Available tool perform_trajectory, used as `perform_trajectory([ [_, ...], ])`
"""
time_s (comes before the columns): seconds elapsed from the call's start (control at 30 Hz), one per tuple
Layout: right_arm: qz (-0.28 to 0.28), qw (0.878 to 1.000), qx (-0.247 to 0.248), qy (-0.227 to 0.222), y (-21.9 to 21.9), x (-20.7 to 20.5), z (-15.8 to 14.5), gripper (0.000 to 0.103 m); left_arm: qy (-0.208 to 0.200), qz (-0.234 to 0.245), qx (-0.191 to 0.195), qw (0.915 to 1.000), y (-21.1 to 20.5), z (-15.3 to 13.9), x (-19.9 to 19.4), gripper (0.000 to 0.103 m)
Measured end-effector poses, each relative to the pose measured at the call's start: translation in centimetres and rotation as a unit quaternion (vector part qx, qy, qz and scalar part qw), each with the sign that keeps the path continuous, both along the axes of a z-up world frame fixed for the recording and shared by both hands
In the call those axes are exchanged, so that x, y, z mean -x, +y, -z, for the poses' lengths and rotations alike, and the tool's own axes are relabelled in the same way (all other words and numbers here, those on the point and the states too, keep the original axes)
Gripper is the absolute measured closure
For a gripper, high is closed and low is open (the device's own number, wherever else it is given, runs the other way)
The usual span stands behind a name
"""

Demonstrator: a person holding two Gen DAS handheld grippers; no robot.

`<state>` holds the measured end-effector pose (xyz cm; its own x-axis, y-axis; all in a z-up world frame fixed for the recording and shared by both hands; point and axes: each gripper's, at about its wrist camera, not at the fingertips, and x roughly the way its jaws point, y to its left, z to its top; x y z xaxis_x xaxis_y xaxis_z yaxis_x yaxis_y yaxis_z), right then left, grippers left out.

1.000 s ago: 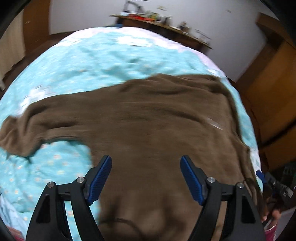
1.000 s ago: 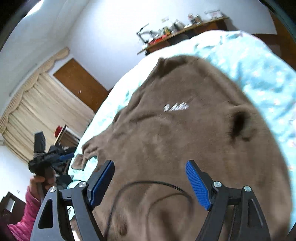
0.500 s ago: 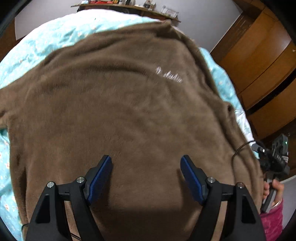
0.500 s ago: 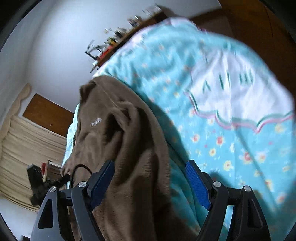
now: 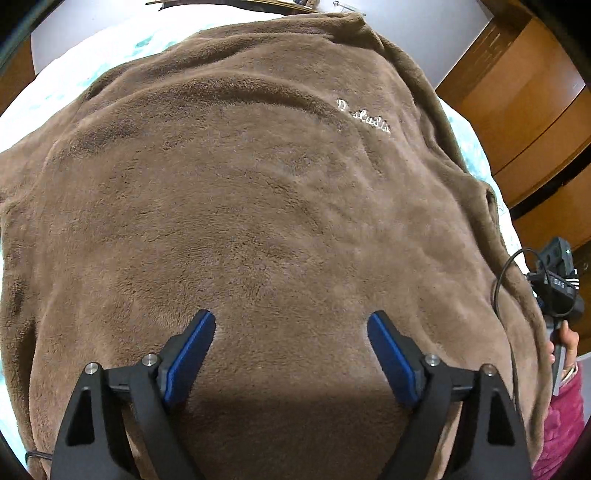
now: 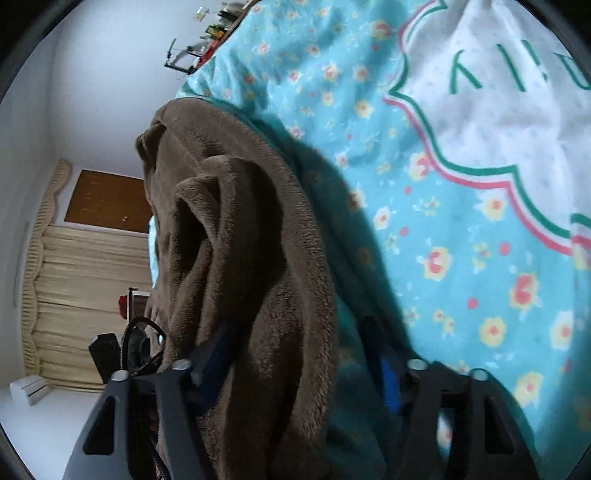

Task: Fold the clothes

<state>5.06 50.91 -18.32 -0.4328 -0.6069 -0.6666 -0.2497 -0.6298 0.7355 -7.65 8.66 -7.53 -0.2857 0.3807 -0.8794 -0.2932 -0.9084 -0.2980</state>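
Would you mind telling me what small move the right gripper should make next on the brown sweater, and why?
Probably finish closing on the sweater's edge. The right gripper is closing with a fold of the brown sweater between its fingers, over the floral bedsheet. The left gripper is opening above the sweater's front, holding nothing.

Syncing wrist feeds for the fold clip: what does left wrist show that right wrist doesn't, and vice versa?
Left wrist only: the white embroidered lettering on the sweater's chest, wooden wardrobe doors, and the left gripper, its jaws opening wide above the fabric with nothing pinched.

Right wrist only: the white patterned panel of the bedspread, cream curtains, and the right gripper, its jaws closing around the sweater's edge.

Both: the brown fleece sweater lying on the floral blue bedspread, and a cluttered shelf against the far wall.
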Motion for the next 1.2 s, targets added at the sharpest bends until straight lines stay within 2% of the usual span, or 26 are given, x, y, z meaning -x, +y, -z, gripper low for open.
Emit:
perform_trajectory([
  [0.07,0.011,1.000,-0.007,0.008,-0.1,-0.1,0.0,0.074,-0.003,-0.002,-0.005,1.0000,-0.1,0.1,0.1,0.016],
  [0.23,0.020,0.998,-0.052,0.037,-0.7,-0.4,-1.5,0.090,-0.002,-0.002,-0.006,1.0000,-0.1,0.1,0.1,0.016],
  [0.3,0.027,0.995,-0.081,0.058,-1.0,-0.7,-3.0,0.091,-0.002,-0.002,-0.005,1.0000,-0.1,0.5,0.2,0.016],
  [0.4,0.047,0.980,-0.169,0.089,-1.2,-0.9,-6.3,0.092,-0.002,-0.003,-0.006,1.0000,0.0,0.7,0.2,0.016],
  [0.47,0.061,0.957,-0.267,0.098,-1.4,-1.2,-8.6,0.092,-0.001,-0.003,-0.007,1.0000,0.0,0.7,0.3,0.016],
  [0.6,0.101,0.884,-0.439,0.125,-1.7,-1.4,-13.0,0.092,-0.001,-0.003,-0.007,1.0000,-0.1,0.8,0.4,0.015],
  [0.67,0.114,0.852,-0.494,0.132,-1.0,-1.0,-14.4,0.092,0.000,-0.003,-0.007,1.0000,-0.1,0.8,0.4,0.015],
  [0.7,0.119,0.843,-0.508,0.131,-0.7,-0.3,-14.8,0.092,0.000,-0.003,-0.007,1.0000,-0.1,0.9,0.5,0.015],
  [0.77,0.118,0.839,-0.518,0.116,0.3,1.6,-14.5,0.092,0.000,-0.003,-0.008,1.0000,-0.1,0.9,0.5,0.015],
  [0.83,0.113,0.844,-0.514,0.098,1.3,3.5,-13.5,0.092,0.000,-0.003,-0.010,0.9999,-0.1,1.0,0.6,0.015],
  [0.93,0.097,0.865,-0.490,0.050,2.8,5.7,-10.9,0.089,-0.006,-0.003,-0.012,0.9999,0.2,1.1,0.9,0.015],
  [1.0,0.100,0.876,-0.470,0.031,3.9,5.7,-9.8,0.087,-0.011,-0.006,-0.020,0.9997,-0.3,0.4,1.6,0.015],
  [1.03,0.103,0.881,-0.461,0.023,4.4,5.7,-9.4,0.083,-0.012,-0.009,-0.026,0.9996,-0.6,-0.1,2.1,0.015],
  [1.1,0.113,0.877,-0.466,0.024,4.7,5.3,-9.5,0.065,-0.015,-0.014,-0.038,0.9991,-1.2,-1.1,3.2,0.015],
  [1.13,0.119,0.873,-0.472,0.029,4.6,5.1,-9.9,0.044,-0.016,-0.017,-0.044,0.9988,-1.6,-1.6,3.8,0.015],
  [1.17,0.126,0.869,-0.478,0.036,4.5,4.9,-10.4,0.038,-0.017,-0.020,-0.050,0.9984,-1.9,-2.1,4.4,0.015],
  [1.2,0.130,0.866,-0.481,0.043,4.3,4.6,-10.9,0.038,-0.012,-0.026,-0.054,0.9981,-2.5,-2.9,5.3,0.015],
])
